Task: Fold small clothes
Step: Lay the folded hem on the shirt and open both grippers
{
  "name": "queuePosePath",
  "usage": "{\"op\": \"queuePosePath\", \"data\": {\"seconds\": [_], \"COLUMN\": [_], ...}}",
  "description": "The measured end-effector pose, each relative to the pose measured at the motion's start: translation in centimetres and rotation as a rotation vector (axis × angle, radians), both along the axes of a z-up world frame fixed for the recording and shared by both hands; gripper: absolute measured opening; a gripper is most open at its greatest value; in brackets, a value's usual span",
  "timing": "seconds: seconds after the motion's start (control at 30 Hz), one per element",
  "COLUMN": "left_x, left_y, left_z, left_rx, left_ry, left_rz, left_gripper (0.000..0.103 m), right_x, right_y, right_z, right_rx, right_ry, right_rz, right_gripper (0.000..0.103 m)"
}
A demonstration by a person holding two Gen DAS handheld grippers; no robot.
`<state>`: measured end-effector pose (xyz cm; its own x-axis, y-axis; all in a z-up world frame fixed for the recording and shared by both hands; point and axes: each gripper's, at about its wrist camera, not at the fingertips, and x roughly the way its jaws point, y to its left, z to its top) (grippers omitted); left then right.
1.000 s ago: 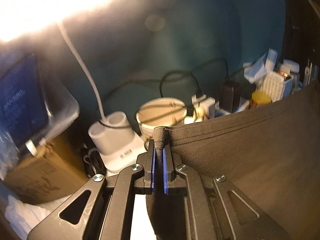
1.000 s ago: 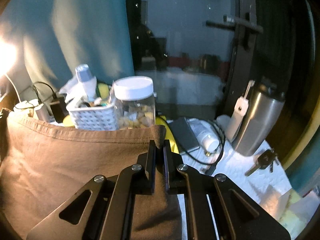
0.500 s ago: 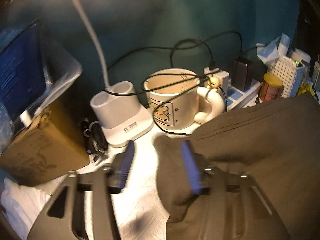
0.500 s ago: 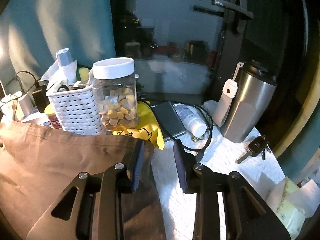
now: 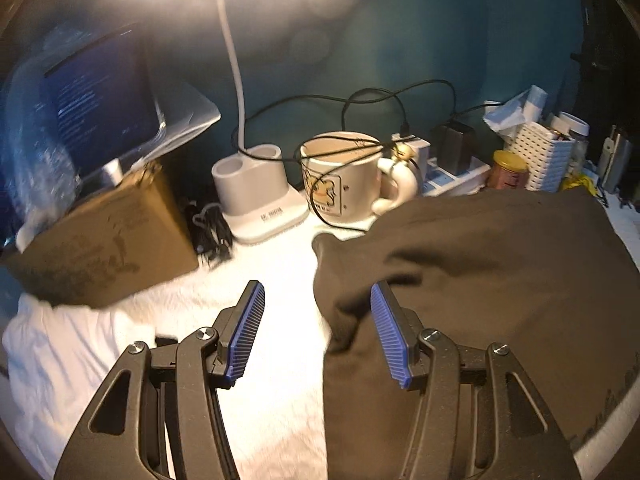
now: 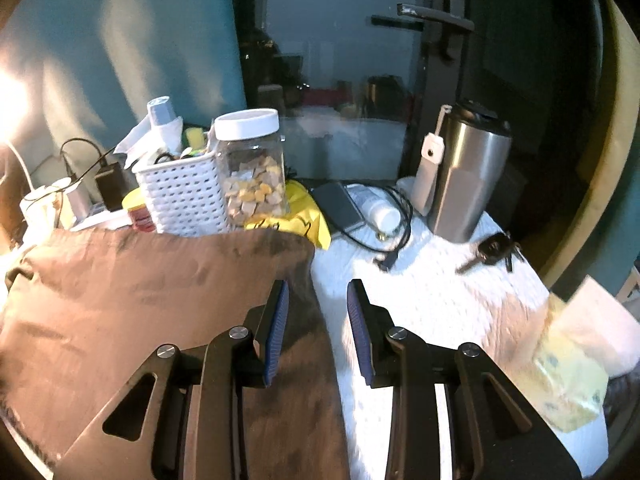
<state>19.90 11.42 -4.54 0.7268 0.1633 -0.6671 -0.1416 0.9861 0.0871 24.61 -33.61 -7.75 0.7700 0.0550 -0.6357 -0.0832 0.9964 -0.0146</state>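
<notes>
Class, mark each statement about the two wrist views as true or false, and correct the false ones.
1. The left claw is clamped on the brown garment. False: its jaws stand apart, the cloth lying loose on the white cover.
2. A black cable lies across the cream mug. True.
3. The clear jar has a red lid. False: the lid is white.
4. Keys lie near the steel tumbler. True.
5. The right claw is open. True.

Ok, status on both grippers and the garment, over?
Left gripper open, right gripper open, nothing pinched. Brown garment lying released on white cloth. Mug and basket crowd its far edge.
</notes>
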Motion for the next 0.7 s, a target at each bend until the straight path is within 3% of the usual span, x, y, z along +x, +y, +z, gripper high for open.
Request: {"op": "queuePosePath", "data": {"seconds": [0.2, 0.57, 0.7], "left_x": [-3.8, -8.7, -9.8], "left_y": [-1.1, -1.8, -2.4], "left_z": [-0.6, -3.7, -4.9], "left_rx": [-0.041, -0.163, -0.174], "left_ry": [-0.013, 0.063, 0.091], "left_rz": [-0.009, 0.002, 0.0], "left_gripper": [0.055, 0.055, 0.055], "right_x": [-3.3, -8.4, -10.0], "right_y": [-0.3, -2.5, -3.0], "right_z": [-0.4, -2.4, -3.4], "right_rx": [-0.006, -0.001, 0.01], "right_ry": [0.023, 0.059, 0.078], "right_rz": [0.009, -0.018, -0.017], "right_gripper": [0.033, 0.033, 0.033]}}
